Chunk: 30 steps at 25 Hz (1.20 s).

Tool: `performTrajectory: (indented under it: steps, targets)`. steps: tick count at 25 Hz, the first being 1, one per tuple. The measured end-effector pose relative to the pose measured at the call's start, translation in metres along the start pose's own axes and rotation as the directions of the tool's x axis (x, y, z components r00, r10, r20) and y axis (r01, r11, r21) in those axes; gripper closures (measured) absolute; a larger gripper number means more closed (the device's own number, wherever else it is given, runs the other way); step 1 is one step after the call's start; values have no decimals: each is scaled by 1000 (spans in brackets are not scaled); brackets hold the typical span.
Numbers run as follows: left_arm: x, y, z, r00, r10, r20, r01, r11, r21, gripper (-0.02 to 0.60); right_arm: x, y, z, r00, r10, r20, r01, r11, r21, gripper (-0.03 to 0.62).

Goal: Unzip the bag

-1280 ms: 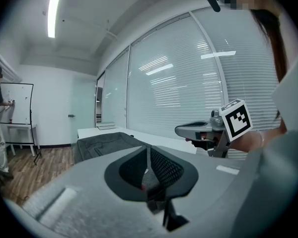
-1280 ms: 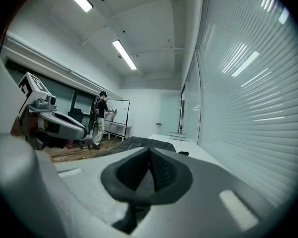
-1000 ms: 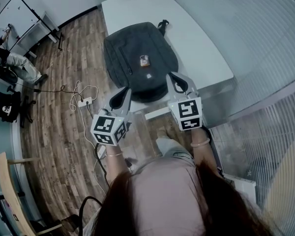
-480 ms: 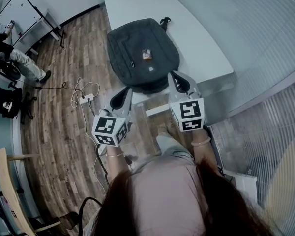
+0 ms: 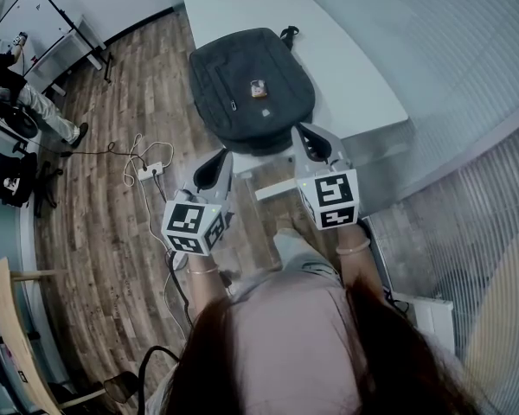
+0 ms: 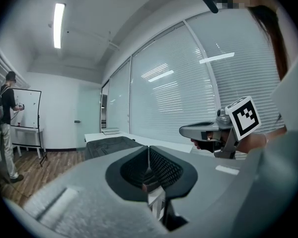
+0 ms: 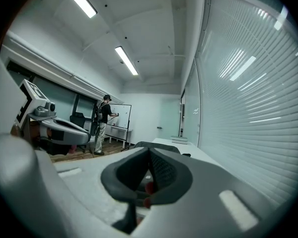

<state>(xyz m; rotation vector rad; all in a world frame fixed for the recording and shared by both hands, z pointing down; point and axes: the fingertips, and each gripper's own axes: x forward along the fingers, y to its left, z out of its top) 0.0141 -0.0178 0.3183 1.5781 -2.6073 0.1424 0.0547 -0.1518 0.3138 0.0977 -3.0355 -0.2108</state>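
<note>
the fingers of our left gripper are closed on nothing, and the fingers of our right gripper are closed and empty too. both hang side by side at the near edge of the desk. the bag lies flat on the desk, just on the far side of the fingertips, not touched. its zippers look closed, so we judge the task is not begun: reaching a zipper pull, gripping it and pulling it are all left.
</note>
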Motion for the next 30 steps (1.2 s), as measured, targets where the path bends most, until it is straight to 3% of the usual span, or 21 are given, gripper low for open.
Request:
performTrajectory:
  steps: [30]
  targets:
    - [-46,-14,-15,1000,-5,22,6,999,-44,563,-40,27,18,1000,-5,24,5,1000,-11,591]
